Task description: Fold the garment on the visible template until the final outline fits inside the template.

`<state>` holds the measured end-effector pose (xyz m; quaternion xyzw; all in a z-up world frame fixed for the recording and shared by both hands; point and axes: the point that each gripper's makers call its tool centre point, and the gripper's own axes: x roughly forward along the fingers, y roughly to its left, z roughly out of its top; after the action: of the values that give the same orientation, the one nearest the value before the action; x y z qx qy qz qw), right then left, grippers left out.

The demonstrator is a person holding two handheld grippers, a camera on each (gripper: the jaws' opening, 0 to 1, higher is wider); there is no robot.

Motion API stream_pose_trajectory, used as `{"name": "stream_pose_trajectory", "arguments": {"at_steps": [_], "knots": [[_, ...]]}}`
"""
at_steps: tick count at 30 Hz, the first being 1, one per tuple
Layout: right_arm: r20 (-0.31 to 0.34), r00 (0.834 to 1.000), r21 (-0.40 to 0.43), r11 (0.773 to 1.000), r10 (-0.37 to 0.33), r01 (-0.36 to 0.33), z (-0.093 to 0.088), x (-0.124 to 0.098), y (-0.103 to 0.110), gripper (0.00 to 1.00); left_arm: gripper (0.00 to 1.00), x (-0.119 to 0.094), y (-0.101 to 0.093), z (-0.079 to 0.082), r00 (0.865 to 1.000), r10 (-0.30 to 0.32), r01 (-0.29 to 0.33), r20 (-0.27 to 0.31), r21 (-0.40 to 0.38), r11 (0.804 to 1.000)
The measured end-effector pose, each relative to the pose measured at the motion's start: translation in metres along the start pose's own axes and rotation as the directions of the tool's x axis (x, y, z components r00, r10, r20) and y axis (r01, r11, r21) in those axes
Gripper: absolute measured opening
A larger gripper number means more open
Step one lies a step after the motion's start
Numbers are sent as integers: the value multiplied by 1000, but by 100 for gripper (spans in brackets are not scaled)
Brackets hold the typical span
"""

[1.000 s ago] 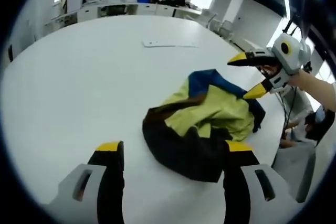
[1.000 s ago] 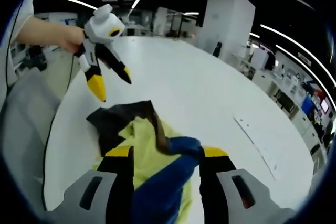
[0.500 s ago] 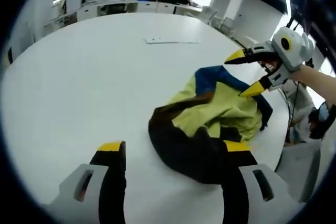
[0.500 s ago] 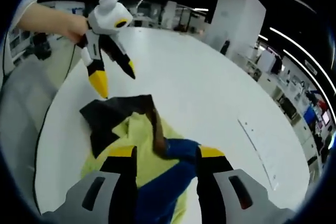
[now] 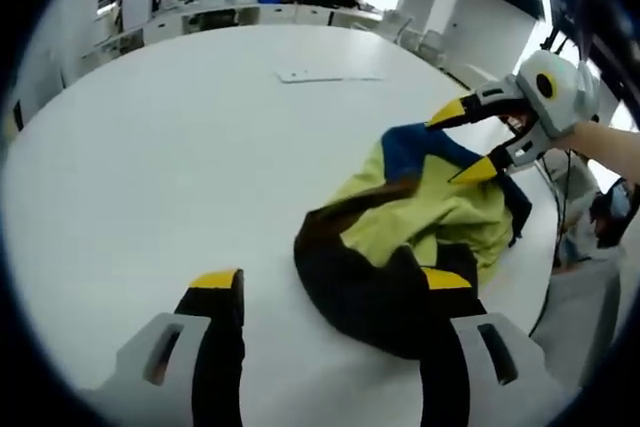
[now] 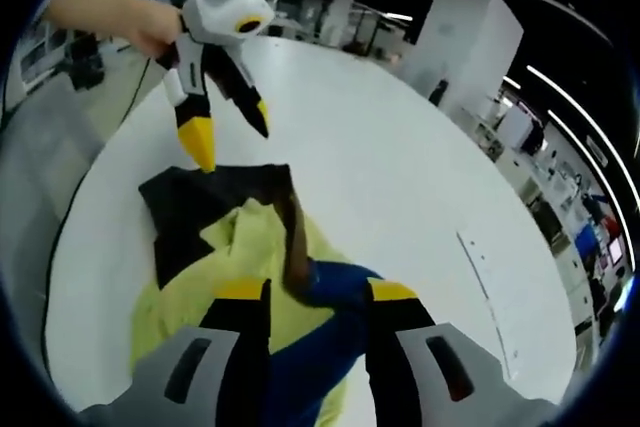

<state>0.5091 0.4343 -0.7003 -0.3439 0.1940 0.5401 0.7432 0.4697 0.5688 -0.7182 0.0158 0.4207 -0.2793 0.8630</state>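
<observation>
So the garment [image 5: 420, 237] is a crumpled heap of yellow-green, blue and black fabric on the big white table [image 5: 150, 147], nowhere near flat. In the left gripper view, the left gripper [image 5: 330, 287] has its jaws spread wide, with the black part of the heap lying just ahead of it and reaching the right-hand jaw. The right gripper [image 5: 470, 142] hangs over the far blue edge, jaws apart, held by a hand [image 5: 590, 137]. In the right gripper view, the right gripper [image 6: 305, 292] sits over the blue patch, jaws spread, nothing pinched. Beyond it the left gripper [image 6: 232, 142] hovers above the black end. A thin flat white strip [image 5: 325, 75] lies well past the heap.
</observation>
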Motion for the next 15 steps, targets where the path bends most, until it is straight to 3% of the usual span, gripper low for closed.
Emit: {"name": "stream_pose_trajectory", "arguments": {"at_steps": [15], "knots": [[-16, 1000, -30, 999, 25, -26, -9, 17, 3, 28, 59, 19, 7, -4, 1000, -8, 8, -2, 7, 1000]]}}
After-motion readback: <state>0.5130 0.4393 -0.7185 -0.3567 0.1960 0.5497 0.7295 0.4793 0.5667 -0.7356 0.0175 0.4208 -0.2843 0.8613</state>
